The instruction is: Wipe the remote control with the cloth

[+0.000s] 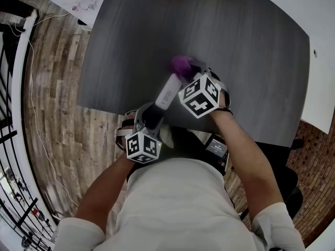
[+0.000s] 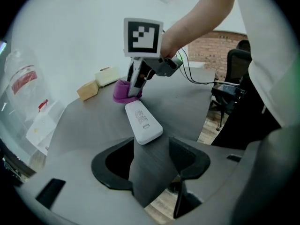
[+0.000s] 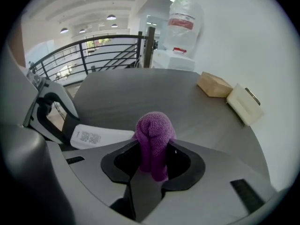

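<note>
A white remote control point(image 1: 167, 91) lies flat on the dark grey table point(image 1: 251, 51), near its front edge. My left gripper point(image 2: 151, 145) is open. The remote point(image 2: 142, 122) lies just ahead of it, with its near end between the jaw tips and a gap on each side. My right gripper point(image 3: 152, 159) is shut on a bunched purple cloth point(image 3: 154, 134). The cloth point(image 2: 121, 92) rests on the table at the remote's far end. In the head view the right gripper point(image 1: 194, 73) sits just beyond the left gripper point(image 1: 153, 113).
A tan box point(image 3: 214, 85) and a cream box point(image 3: 243, 103) lie at the table's far side. A plastic bag point(image 3: 183, 25) stands beyond the table. A black office chair point(image 2: 234, 78) is to the right. Wooden floor point(image 1: 57, 114) and a railing lie past the left edge.
</note>
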A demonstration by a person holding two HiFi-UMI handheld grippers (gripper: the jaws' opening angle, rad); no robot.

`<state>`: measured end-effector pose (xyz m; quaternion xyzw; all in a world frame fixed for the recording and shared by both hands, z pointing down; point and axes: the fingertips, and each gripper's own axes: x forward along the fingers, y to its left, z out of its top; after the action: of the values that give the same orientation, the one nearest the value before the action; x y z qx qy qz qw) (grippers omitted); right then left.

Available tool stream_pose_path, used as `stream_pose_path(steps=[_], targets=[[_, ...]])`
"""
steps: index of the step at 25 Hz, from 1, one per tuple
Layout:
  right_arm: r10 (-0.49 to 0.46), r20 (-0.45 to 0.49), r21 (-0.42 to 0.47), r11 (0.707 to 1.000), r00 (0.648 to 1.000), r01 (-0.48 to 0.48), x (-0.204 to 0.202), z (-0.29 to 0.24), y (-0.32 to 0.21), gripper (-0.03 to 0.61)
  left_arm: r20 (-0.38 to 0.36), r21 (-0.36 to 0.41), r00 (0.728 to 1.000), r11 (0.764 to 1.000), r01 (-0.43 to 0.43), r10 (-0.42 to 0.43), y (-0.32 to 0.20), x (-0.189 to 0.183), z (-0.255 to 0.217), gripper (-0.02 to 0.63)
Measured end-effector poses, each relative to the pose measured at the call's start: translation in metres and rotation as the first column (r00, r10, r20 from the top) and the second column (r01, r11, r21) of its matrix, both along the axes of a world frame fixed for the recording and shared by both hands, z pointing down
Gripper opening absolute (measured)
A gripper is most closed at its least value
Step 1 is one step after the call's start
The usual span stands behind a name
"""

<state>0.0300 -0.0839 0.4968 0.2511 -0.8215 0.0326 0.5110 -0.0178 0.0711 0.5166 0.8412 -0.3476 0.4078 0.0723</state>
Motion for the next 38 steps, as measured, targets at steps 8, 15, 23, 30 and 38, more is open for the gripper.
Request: stream_pose_path(steps=[8,15,23,30,38], targets=[[-0.144,-0.013,-0.027,0.989,0.99,0.144,-0.024,0.008,0.039,0.136,0.048,0.046,0.999,0.999,-0.02,0.018,0.022,-0.005,-0.003,0.23],[-0.233,-0.013,-0.117,0.966,0.972,0.23,-0.039,0.01,0.065,0.137,0.184,0.074,0.974,0.986,-0.149,0.134,0.053,-0.013,0.011,0.284],[-0.146,-0.027,-0.199,0.97,0.989,0.138,-0.041,0.015,0.075,0.136,0.292,0.203,0.944,0.955,-0.217,0.153,0.048,-0.002,0.014,0.284],[-0.088,-0.012,-0.252,0.964,0.996,0.082,-0.041,0.017,0.073,0.137,0.24,0.233,0.958,0.948,-0.216,0.159,0.04,0.003,0.01,0.284],[0.022,0.131,-0.393,0.919,0.991,0.032,-0.037,0.011,0.08,0.137,-0.132,0.21,0.988,0.976,-0.053,0.082,0.02,0.006,-0.06,0.191]])
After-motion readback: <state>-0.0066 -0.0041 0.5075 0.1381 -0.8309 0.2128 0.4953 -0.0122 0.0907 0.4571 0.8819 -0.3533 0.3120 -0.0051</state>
